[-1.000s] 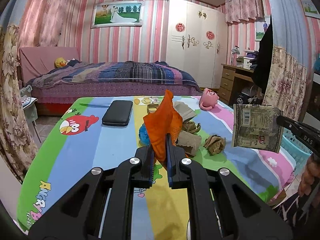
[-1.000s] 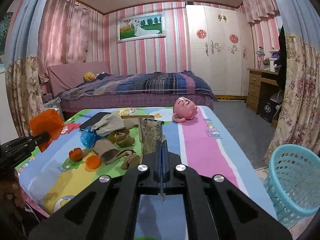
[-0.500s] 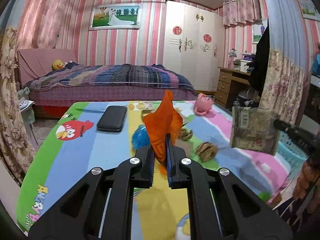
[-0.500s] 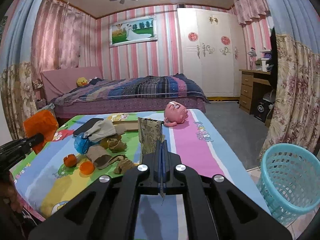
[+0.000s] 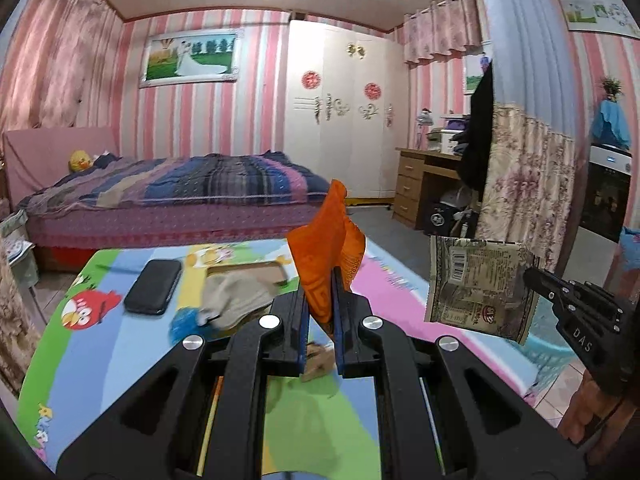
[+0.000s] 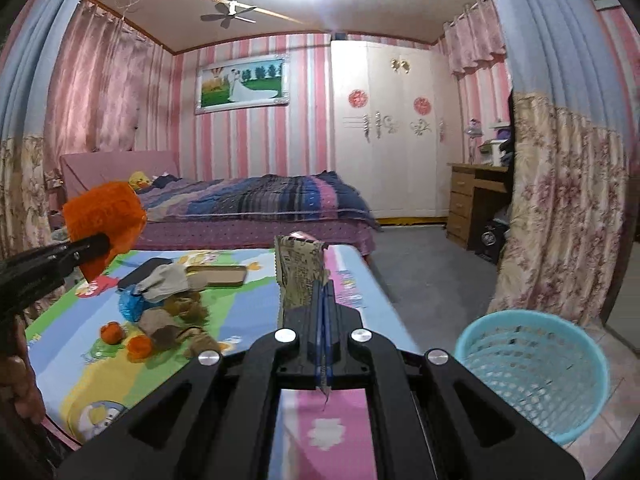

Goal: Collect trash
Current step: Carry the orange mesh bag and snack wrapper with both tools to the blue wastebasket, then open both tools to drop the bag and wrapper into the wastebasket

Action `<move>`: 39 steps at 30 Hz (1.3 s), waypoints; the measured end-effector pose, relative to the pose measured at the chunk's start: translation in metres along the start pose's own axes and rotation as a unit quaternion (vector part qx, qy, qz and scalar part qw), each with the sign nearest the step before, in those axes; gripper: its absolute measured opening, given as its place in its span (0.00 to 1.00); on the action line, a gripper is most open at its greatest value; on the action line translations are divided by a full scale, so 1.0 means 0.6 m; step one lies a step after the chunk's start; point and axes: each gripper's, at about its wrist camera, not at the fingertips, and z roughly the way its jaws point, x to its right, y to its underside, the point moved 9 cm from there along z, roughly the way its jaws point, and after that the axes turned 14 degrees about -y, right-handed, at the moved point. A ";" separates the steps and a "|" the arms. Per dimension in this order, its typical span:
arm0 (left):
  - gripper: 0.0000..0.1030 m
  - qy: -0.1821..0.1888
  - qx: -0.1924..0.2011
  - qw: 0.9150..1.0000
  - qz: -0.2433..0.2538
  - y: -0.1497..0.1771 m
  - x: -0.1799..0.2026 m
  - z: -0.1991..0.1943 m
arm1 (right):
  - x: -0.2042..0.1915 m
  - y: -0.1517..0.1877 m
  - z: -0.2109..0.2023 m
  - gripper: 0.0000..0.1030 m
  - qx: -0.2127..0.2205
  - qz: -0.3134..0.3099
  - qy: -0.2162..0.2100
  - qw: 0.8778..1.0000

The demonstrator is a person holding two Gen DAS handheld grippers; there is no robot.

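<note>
Each black hand-held gripper (image 5: 320,304) has blue-edged fingers (image 6: 328,308), silver screws, "DAS" lettering.

orange wrapper (image 5: 326,248): crumpled, upright, pinched in left gripper (image 5: 320,312)
green-grey packet (image 6: 298,270): flat, upright, clamped in right gripper (image 6: 322,312)
blue basket (image 6: 536,368): low, right of right gripper

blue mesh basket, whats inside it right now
Nothing shows inside the light blue plastic mesh basket in the right wrist view: only its inner wall and some floor through the holes. Its near rim hides the bottom, so trash lying there cannot be ruled out.
</note>
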 end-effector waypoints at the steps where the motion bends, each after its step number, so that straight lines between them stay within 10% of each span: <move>1: 0.08 0.004 0.002 1.000 0.000 -0.004 0.008 -0.002 | 0.011 -0.005 -0.008 0.01 0.001 0.004 0.005 1.000; 27: 0.08 0.192 -0.035 0.981 0.020 -0.021 0.411 0.017 | 0.312 -0.029 -0.174 0.01 0.041 0.072 0.228 0.970; 39: 0.08 0.241 -0.081 0.965 0.062 0.044 0.566 0.055 | 0.412 0.035 -0.179 0.02 0.016 0.119 0.232 0.965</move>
